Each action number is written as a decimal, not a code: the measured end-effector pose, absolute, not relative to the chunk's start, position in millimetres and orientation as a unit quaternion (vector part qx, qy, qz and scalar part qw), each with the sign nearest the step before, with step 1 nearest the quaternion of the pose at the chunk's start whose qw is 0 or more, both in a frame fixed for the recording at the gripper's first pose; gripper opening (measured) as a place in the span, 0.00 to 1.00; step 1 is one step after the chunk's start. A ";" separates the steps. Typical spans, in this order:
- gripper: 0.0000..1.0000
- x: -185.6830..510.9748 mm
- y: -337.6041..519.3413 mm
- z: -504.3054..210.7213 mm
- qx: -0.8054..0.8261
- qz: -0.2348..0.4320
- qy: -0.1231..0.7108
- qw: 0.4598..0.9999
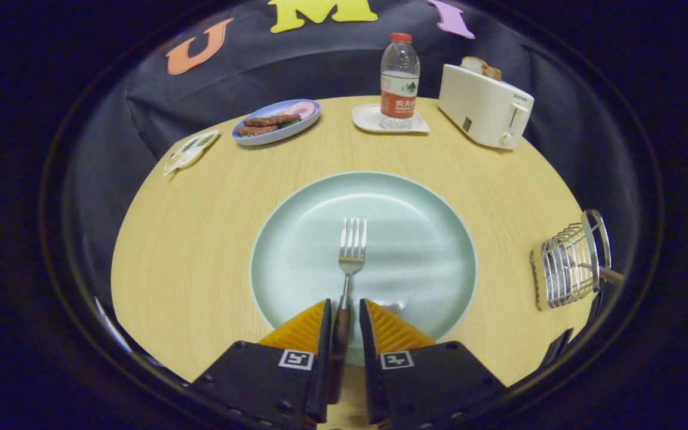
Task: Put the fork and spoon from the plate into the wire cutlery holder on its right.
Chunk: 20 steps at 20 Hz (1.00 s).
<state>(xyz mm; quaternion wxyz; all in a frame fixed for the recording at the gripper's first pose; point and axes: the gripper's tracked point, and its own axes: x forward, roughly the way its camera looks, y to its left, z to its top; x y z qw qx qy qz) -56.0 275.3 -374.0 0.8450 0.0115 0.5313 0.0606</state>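
Note:
A metal fork (352, 254) with a dark wooden handle lies on the pale green plate (421, 239), its tines pointing away from me. My gripper (344, 310) straddles the fork's handle. The handle lies against the left finger, and a narrow gap shows between it and the right finger. The fork rests flat on the plate. To the right of the plate, at the table's edge, stands the wire cutlery holder (570, 266). A wooden handle (611, 275) sticks out of the holder to the right; what it belongs to is hidden.
Beyond the plate stand a water bottle (399, 80) on a small white tray (374, 118), a white toaster (485, 106) with bread in it, a blue dish of food (276, 121) and a small packet (190, 150). The round wooden table (189, 239) ends close behind the holder.

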 end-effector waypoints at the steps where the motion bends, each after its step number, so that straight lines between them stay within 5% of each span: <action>1: 0.19 -56.1 273.2 -378.0 0.007 0.058 0.537 0.841; 6: 0.01 -56.7 261.8 -371.5 -0.002 0.069 0.557 0.828; 20: 0.00 -32.6 118.1 -233.7 0.031 0.053 0.550 0.833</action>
